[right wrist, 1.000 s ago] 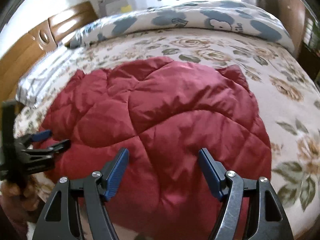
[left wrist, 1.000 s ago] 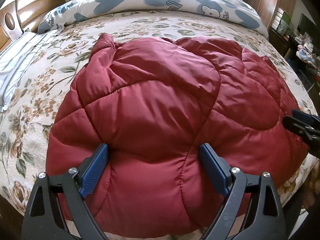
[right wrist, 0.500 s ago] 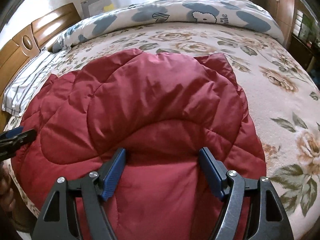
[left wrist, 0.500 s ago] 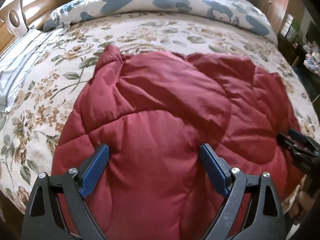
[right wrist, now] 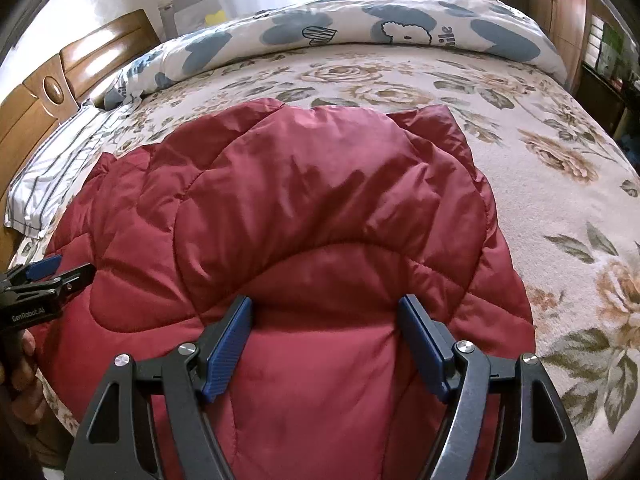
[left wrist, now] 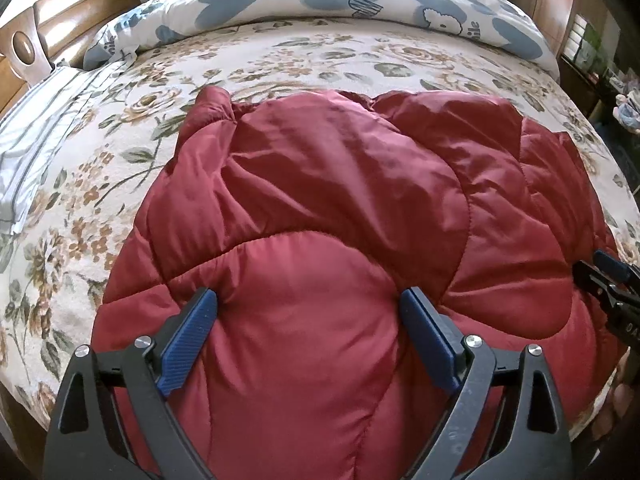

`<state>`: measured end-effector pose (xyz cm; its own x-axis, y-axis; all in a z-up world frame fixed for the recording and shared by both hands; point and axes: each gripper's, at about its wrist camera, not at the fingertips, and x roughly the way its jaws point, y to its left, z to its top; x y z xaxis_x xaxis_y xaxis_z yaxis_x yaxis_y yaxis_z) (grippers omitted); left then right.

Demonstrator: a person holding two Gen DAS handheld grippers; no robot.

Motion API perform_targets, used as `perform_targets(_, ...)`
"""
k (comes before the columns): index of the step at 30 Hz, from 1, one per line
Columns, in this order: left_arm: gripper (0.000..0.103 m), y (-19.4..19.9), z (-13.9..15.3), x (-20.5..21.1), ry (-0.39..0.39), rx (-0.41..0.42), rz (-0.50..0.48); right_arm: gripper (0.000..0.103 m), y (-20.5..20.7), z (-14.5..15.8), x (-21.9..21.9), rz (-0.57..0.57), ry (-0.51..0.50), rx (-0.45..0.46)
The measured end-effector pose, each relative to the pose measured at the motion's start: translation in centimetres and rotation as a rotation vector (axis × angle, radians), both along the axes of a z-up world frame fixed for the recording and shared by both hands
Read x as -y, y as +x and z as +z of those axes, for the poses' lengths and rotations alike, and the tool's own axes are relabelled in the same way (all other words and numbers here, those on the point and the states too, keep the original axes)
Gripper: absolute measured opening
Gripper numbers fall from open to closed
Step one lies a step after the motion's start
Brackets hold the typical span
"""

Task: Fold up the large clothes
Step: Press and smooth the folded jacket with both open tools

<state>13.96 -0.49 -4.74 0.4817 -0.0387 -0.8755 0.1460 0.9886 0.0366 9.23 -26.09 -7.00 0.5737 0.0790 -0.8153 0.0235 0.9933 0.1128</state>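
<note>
Bare floral bedspread (right wrist: 560, 168) flanks the red quilted coat (left wrist: 340, 208); rolled duvet (right wrist: 360, 28) blocks beyond.

Floral bedspread (right wrist: 540, 128) covered bed; blue-patterned duvet (right wrist: 360, 28) lay along far edge, striped pillow (right wrist: 52, 172) & wooden headboard (right wrist: 100, 56) at left edge.

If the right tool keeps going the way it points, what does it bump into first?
Most likely the puffy red jacket on the flowery bed. The right tool points down at it with its jaws wide apart; the fabric may already touch the fingertips, but depth is hard to judge.
</note>
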Motion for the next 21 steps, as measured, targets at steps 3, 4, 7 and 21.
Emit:
perform_targets(3, 0.095, 0.2, -0.1, 0.1, 0.0, -0.003, 0.0, 0.075, 0.2, 0.0, 0.1, -0.003, 0.005, 0.0)
perform_targets(4, 0.095, 0.3, -0.1, 0.1, 0.001, -0.004, -0.001, 0.075, 0.4, 0.1, 0.2, -0.005, 0.007, 0.0)
perform_targets(7, 0.095, 0.4, -0.2, 0.2, 0.003, -0.004, -0.001, 0.075, 0.9, 0.1, 0.4, -0.011, 0.012, 0.001)
perform_targets(21, 0.096, 0.6, 0.0, 0.1, -0.003, -0.004, 0.006, 0.076, 2.0, -0.5, 1.2, -0.039, 0.018, 0.016)
